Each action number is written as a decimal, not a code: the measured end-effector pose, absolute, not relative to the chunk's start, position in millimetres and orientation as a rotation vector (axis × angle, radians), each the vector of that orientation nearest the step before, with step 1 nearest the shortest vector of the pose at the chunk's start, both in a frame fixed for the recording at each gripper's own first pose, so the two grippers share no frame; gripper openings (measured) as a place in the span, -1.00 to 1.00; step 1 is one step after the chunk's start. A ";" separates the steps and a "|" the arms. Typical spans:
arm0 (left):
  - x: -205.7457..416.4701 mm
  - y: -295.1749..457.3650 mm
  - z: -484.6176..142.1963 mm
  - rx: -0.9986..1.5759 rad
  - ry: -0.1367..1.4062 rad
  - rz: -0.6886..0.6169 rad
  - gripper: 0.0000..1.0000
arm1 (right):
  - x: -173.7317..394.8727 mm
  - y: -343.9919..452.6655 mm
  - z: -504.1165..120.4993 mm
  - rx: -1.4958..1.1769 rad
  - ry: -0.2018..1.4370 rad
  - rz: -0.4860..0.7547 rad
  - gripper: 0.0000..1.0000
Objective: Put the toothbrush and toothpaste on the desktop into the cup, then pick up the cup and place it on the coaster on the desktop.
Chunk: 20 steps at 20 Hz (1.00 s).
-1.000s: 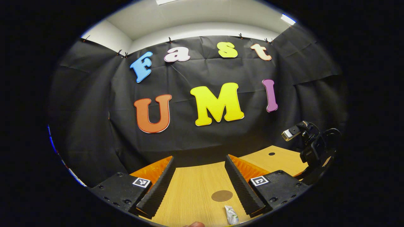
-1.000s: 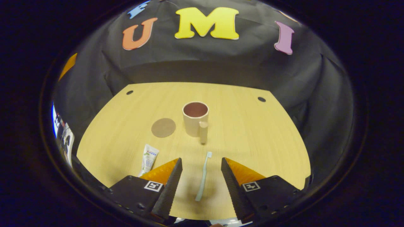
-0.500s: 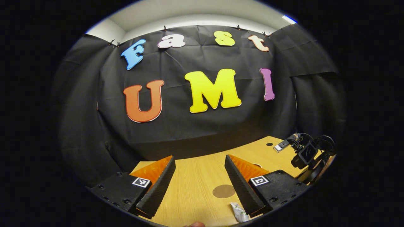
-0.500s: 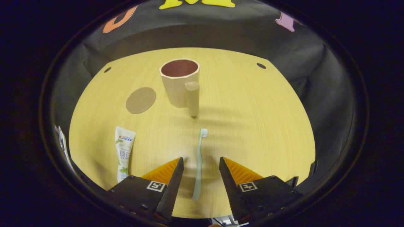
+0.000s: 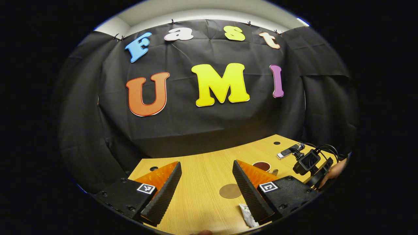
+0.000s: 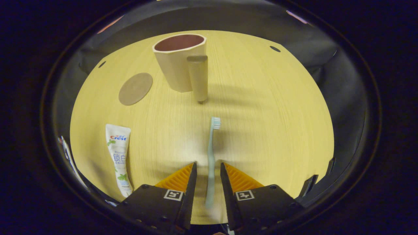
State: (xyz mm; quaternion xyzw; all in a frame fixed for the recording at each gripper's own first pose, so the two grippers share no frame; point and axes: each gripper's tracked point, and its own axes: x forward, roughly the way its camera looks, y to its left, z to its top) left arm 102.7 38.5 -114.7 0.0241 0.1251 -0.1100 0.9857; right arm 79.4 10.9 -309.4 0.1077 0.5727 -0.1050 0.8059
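A beige cup (image 6: 178, 65) with a dark red inside stands upright at the far middle of the wooden desktop (image 6: 271, 114), its thick handle (image 6: 198, 78) facing me. A round brown coaster (image 6: 135, 88) lies to its left. The white toothpaste tube (image 6: 118, 153) lies near the left front edge. The pale green toothbrush (image 6: 212, 140) lies bristles toward the cup. My right gripper (image 6: 208, 164) straddles its handle with the fingers narrowed, a thin gap on each side. My left gripper (image 5: 206, 163) hovers open over the desktop, the coaster (image 5: 230, 191) and toothpaste (image 5: 247, 215) beside its right finger.
In the left gripper view the other gripper's camera housing (image 5: 307, 161) and a hand (image 5: 333, 169) holding it show at the right, by the cup's rim (image 5: 261, 165). Small dark holes (image 6: 275, 49) mark the desktop's far corners. Black cloth walls the booth.
My right gripper has come down and forward over the toothbrush and its fingers have narrowed around the handle. The left gripper has tilted down slightly, bringing more desktop into view.
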 end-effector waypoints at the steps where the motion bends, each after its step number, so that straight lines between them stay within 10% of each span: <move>1: 102.4 39.2 -115.1 0.047 0.257 -0.222 0.99 | 82.0 12.5 -309.5 0.248 1.223 -0.224 -0.16; 13: 73.2 18.5 -162.5 -0.054 0.539 -0.205 0.91 | 86.7 15.1 -310.3 0.394 1.253 -0.166 -0.90; 20: 59.3 -5.4 -206.3 -0.095 0.738 -0.233 0.91 | 91.6 14.3 -295.8 0.460 1.176 -0.108 -0.99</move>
